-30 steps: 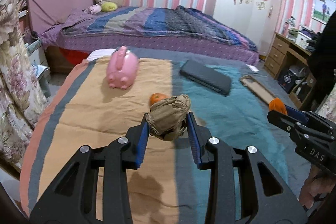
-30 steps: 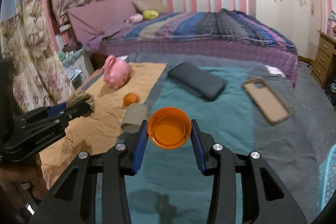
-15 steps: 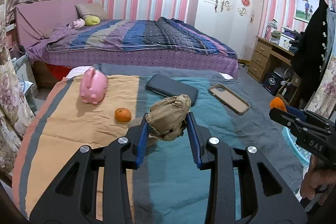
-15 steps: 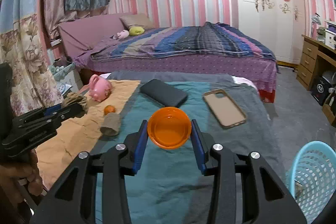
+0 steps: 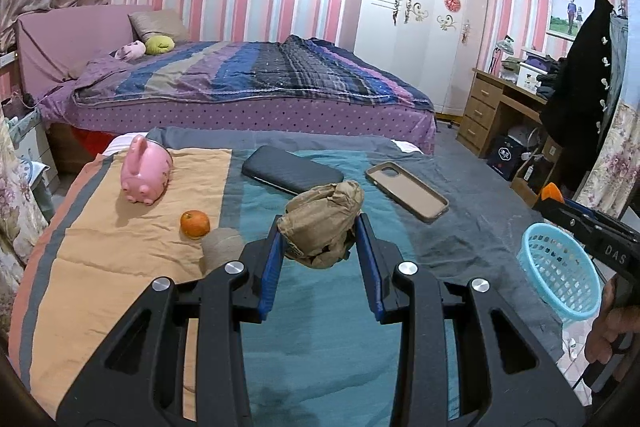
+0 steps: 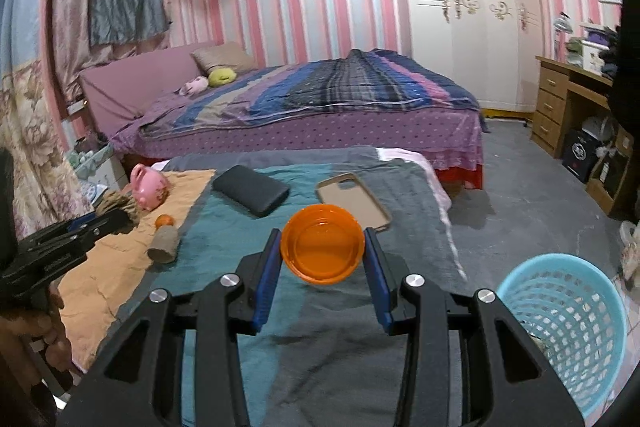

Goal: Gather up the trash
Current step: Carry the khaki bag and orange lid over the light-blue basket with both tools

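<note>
My left gripper [image 5: 320, 231] is shut on a crumpled brown paper wad [image 5: 322, 223], held above the teal part of the bedspread. My right gripper [image 6: 322, 241] is shut on a small orange plastic cup [image 6: 322, 249], its mouth facing the camera. A light blue mesh basket [image 6: 568, 319] stands on the floor off the bed's right edge; the left wrist view shows the basket [image 5: 560, 277] lower right. The right gripper [image 5: 560, 205] appears at that view's right edge above the basket. The left gripper [image 6: 116, 219] with the wad shows at the left of the right wrist view.
On the bedspread lie a pink piggy bank [image 5: 146, 175], an orange [image 5: 195, 223], a cardboard tube [image 5: 222, 247], a dark case [image 5: 292, 175] and a tan phone case [image 5: 408, 191]. A purple bed [image 5: 248, 87], a white wardrobe [image 5: 416, 27] and a wooden desk [image 5: 496, 107] stand behind.
Both grippers have swung right and risen with their loads still held. The blue basket has come into both views, and the piggy bank and orange have slid left.
</note>
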`<act>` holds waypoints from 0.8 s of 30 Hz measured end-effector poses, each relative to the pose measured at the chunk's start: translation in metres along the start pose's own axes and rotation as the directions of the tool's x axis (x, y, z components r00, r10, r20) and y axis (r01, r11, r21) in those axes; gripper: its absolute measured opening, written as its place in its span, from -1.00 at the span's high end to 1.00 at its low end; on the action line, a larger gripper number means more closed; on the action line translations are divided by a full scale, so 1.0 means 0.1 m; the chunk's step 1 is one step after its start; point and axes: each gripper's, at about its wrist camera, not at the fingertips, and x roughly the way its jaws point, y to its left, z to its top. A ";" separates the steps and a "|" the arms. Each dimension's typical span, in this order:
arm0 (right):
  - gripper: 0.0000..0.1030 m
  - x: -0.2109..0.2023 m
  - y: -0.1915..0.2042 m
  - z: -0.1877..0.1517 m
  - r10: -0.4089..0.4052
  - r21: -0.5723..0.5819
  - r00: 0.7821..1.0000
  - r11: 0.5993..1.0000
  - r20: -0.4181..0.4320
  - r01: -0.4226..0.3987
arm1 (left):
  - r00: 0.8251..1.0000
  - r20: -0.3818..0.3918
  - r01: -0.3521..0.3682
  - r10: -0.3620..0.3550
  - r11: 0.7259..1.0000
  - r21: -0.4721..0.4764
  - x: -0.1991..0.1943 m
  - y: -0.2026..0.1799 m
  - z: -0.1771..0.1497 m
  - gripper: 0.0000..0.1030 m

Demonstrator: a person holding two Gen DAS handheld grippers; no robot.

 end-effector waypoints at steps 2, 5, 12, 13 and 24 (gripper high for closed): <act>0.22 -0.05 -0.14 -0.01 -0.023 0.042 1.000 0.999 0.006 0.022 | 1.000 0.006 0.002 -0.002 1.000 0.000 -0.01 -0.04 0.01 0.34; 0.22 -0.12 -0.25 -0.04 -0.045 0.062 0.999 0.997 0.016 0.043 | 1.000 0.012 0.006 -0.006 1.000 -0.002 -0.01 -0.07 0.02 0.34; 0.22 -0.22 -0.52 -0.05 -0.067 0.111 0.997 0.992 0.030 0.063 | 1.000 0.013 0.021 -0.021 1.000 0.009 0.01 -0.17 0.02 0.34; 0.22 -0.24 -0.56 -0.07 -0.067 0.123 0.997 0.990 0.026 0.064 | 1.000 0.013 0.026 -0.026 1.000 0.009 0.01 -0.19 0.02 0.34; 0.22 -0.38 -0.72 -0.02 -0.113 0.121 0.993 0.987 0.043 0.107 | 0.997 0.001 0.077 -0.077 0.995 0.057 0.07 -0.64 0.04 0.34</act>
